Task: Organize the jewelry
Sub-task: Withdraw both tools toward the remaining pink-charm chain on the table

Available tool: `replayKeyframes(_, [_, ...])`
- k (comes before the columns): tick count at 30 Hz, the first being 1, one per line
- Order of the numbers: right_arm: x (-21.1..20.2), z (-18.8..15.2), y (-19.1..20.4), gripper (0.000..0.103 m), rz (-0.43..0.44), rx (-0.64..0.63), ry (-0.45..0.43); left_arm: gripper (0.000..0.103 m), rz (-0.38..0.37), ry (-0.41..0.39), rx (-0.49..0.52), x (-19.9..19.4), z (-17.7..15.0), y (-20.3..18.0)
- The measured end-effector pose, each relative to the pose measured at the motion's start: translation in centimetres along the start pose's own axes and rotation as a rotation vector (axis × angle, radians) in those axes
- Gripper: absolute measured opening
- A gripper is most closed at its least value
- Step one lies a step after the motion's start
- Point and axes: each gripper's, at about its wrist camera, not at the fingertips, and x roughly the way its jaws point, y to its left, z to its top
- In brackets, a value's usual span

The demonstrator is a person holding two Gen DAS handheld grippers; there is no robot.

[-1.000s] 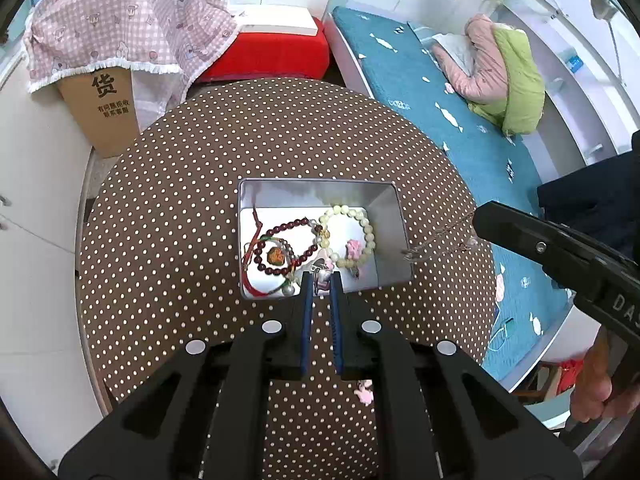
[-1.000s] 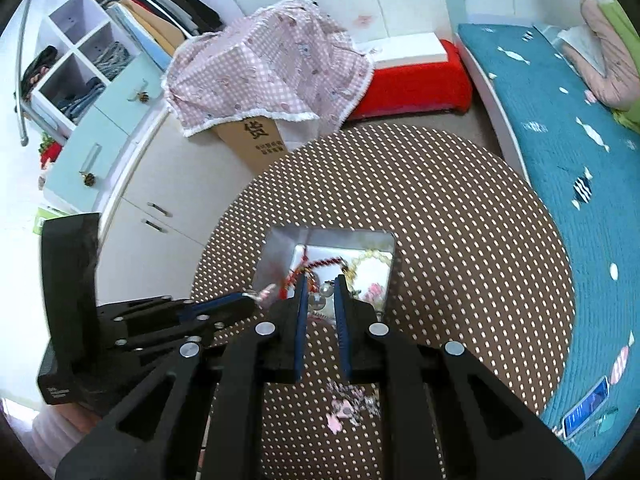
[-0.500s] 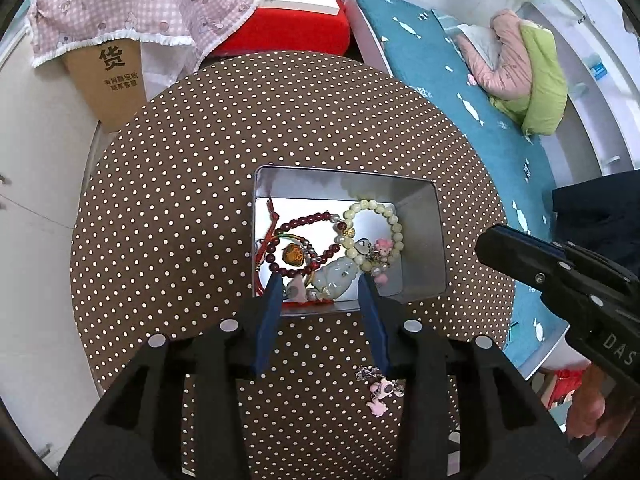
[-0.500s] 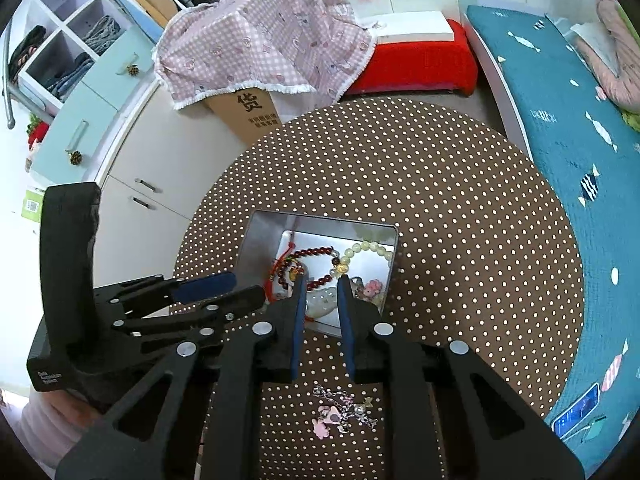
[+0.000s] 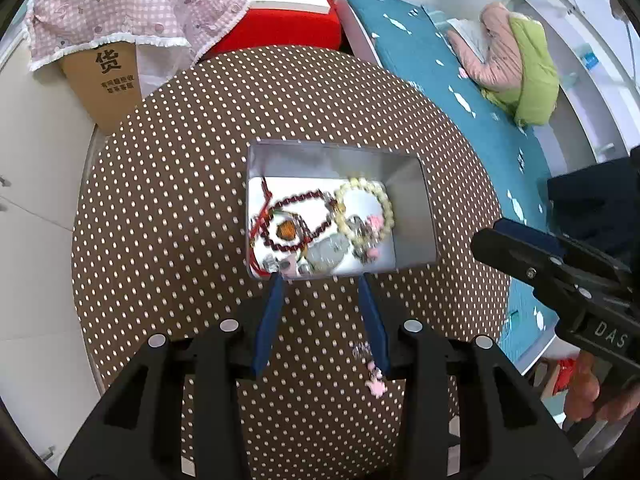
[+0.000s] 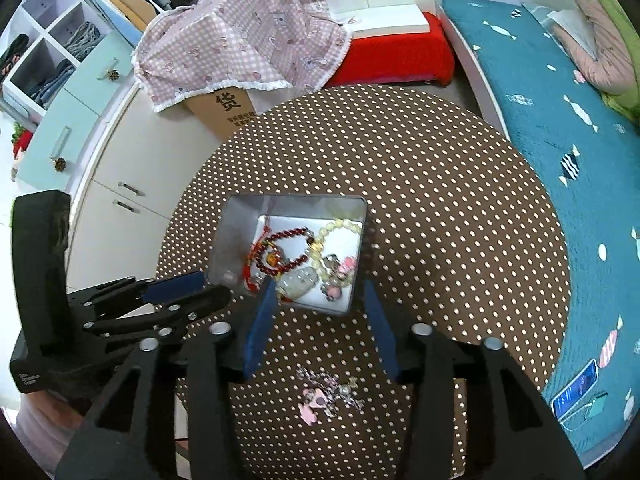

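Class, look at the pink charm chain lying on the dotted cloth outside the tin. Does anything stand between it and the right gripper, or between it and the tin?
Nothing visible does. The chain lies on bare cloth just under the right gripper, whose jaws have just opened and hold nothing. The open tin is just beyond, with only its low near wall to clear.

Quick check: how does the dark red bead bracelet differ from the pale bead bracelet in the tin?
The dark red bead bracelet has small maroon beads; the pale bead bracelet has larger cream-yellow beads. The red one lies toward the left of the metal tin and rings an orange pendant; the pale one lies toward the right, by pink charms. The red one looks tangled with a red cord; the pale one lies in an open loop. Both lie flat on the tin's floor, touching at one point.
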Motion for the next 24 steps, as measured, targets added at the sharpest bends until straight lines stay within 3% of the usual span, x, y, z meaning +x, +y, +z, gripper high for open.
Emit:
replayKeyframes(7, [0.7,-3.1,0.3,0.068,-0.028,-0.028,0.048,0.048,0.007,0.046,0.007,0.6,-3.7,-0.7])
replayKeyframes(9, [1.6,-4.7,0.7,0.068,-0.035,-0.044,0.092,0.053,0.014,0.054,0.008,0.8,-4.9,-0.8])
replayKeyframes(14, [3.4,-8.6,1.8,0.067,-0.025,-0.081,0.173,0.054,0.043,0.094,0.009,1.5,-7.7,-0.9])
replayKeyframes(21, [5.0,-11.4,2.4,0.026,0.042,-0.095,0.235,0.063,0.069,0.13,-0.015,2.0,-11.8,-0.2])
replayKeyframes(24, [5.3,-11.9,2.6,0.022,0.059,-0.108,0.229,0.064,0.075,0.137,-0.026,1.9,-13.3,0.1])
